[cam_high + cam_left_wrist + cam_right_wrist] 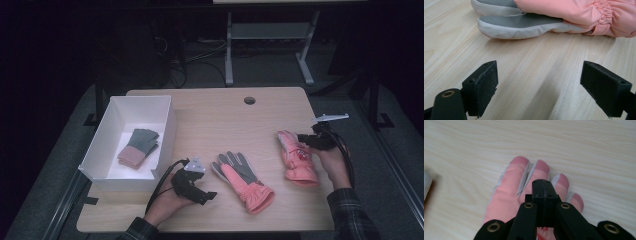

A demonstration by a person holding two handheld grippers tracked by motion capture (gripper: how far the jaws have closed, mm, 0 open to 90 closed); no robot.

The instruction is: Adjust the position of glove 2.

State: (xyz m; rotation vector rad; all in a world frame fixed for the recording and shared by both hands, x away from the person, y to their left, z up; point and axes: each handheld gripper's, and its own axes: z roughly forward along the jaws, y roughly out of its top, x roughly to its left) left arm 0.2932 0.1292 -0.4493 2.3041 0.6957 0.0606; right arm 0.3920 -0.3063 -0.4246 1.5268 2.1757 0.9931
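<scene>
Two pink ski gloves lie on the wooden table (210, 120). One glove (242, 181), palm up with grey fingers, is in the middle; in the left gripper view this glove (554, 12) lies just beyond the jaws. My left gripper (207, 196) (539, 87) rests low over the bare wood to its left, open and holding nothing. The other pink glove (298, 161) (509, 195) lies flat at the right, fingers pointing away. My right gripper (303, 140) (544, 187) hovers over its fingers, jaws pressed shut together, with no cloth visible between the tips.
A white box (170, 125) stands at the table's left with a grey and pink knit glove pair (139, 148) inside. A round cable hole (249, 100) sits near the far edge. Desk legs and cables are on the floor beyond.
</scene>
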